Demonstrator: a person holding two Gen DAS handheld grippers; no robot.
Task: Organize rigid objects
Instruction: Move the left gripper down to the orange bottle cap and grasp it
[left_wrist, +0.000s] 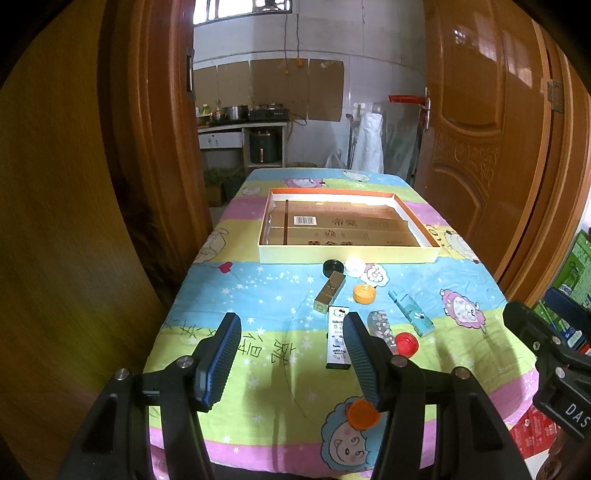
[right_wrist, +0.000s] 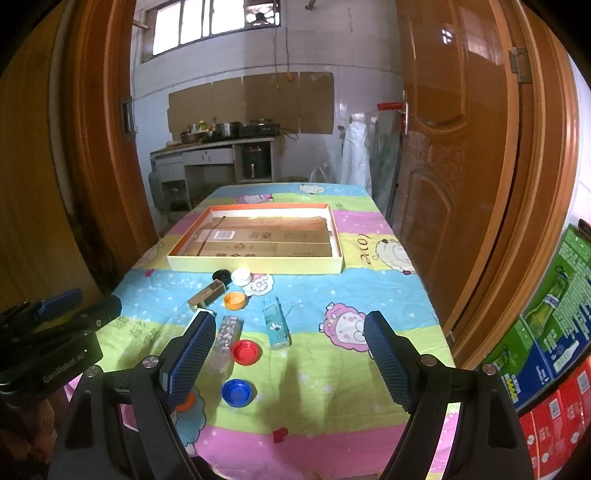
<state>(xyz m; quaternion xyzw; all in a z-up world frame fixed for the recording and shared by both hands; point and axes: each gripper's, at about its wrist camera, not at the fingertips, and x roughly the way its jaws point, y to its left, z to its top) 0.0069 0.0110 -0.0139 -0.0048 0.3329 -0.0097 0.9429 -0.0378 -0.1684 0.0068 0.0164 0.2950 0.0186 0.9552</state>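
Tablecloth (left_wrist: 258, 288) cartoon-striped (tiled kitchen behind) | tray (right_wrist: 258, 264) far | both jaws spread, nothing between

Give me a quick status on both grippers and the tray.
Left gripper open, empty. Right gripper open, empty. Tray holds no caps or boxes yet. Path clear.

Daylight enters through a high window (right_wrist: 212, 26) in the white tiled wall (right_wrist: 332, 48). Brown wooden doors (right_wrist: 454, 147) flank the desk (right_wrist: 332, 369); a kitchen counter (right_wrist: 218, 144) stands beyond its far edge.
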